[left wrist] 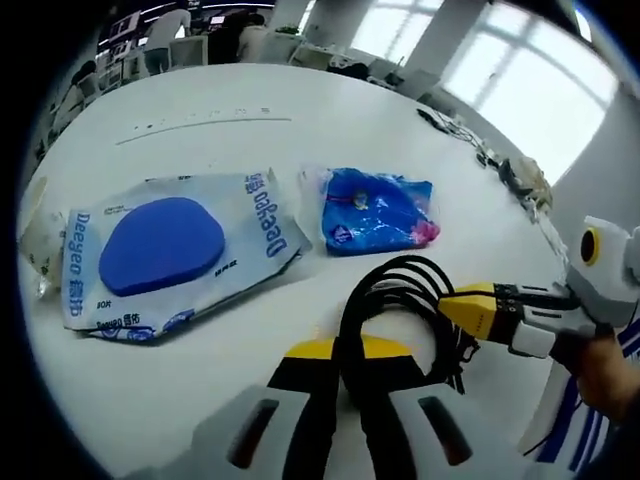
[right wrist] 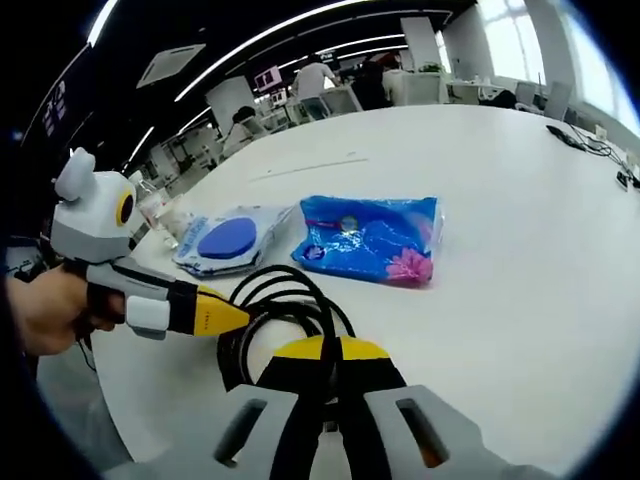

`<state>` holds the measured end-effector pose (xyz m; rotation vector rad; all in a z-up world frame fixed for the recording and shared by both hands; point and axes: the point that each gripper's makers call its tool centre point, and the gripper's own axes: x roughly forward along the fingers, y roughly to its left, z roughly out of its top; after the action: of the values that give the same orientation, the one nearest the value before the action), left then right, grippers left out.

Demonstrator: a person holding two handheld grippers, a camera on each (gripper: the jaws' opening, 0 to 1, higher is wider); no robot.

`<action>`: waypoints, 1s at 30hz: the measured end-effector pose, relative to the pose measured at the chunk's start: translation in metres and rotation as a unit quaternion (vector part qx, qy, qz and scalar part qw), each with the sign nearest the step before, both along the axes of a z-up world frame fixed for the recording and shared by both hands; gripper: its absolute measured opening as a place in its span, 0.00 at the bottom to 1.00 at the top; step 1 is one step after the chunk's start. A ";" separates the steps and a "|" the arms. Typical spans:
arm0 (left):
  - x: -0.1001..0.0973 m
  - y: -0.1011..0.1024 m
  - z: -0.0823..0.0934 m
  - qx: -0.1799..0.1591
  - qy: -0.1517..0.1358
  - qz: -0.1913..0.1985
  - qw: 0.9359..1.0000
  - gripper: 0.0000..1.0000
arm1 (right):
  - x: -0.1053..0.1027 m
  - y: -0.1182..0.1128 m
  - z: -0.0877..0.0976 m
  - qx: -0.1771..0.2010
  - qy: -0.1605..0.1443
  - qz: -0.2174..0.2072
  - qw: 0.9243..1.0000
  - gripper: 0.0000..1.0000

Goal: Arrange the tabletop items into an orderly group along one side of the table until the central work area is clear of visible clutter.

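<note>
Nearest both cameras, a coiled black cable (left wrist: 400, 300) lies on the white desk (left wrist: 200, 110). Seen from the left gripper view, the left gripper (left wrist: 345, 385) has its jaws pressed together, pinching the cable loop, and the right gripper (left wrist: 462, 310) comes in from the right, its yellow tips at the coil. Seen from the right gripper view, the right gripper (right wrist: 335, 385) likewise pinches the cable, beside the left gripper (right wrist: 225, 315). Beyond lie a blue bag (left wrist: 378, 212) and a pouch (left wrist: 170, 250) holding a blue pad, near each other. Farther back stand people and desks.
</note>
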<state>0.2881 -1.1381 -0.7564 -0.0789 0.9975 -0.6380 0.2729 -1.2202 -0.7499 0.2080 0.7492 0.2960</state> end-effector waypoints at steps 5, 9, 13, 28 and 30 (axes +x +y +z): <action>0.001 0.000 -0.001 0.002 -0.001 0.002 1.000 0.02 | 0.000 0.000 0.000 0.000 -0.001 -0.002 1.000 0.00; 0.001 0.000 -0.003 0.005 -0.004 0.002 1.000 0.03 | 0.001 -0.001 -0.002 0.003 0.001 -0.005 1.000 0.00; 0.002 0.000 -0.004 0.004 -0.002 0.004 1.000 0.04 | 0.001 -0.001 -0.003 -0.005 0.005 -0.004 1.000 0.00; 0.009 0.011 0.021 -0.022 -0.063 0.018 0.998 0.59 | 0.004 0.004 0.029 -0.056 -0.090 0.037 0.994 0.52; 0.012 0.020 0.030 -0.014 -0.106 0.011 0.994 0.70 | 0.000 -0.005 0.038 -0.057 -0.110 0.009 0.992 0.64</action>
<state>0.2998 -1.1181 -0.7265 -0.0454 0.7828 -0.6265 0.2732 -1.2255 -0.7116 0.0585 0.5481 0.2865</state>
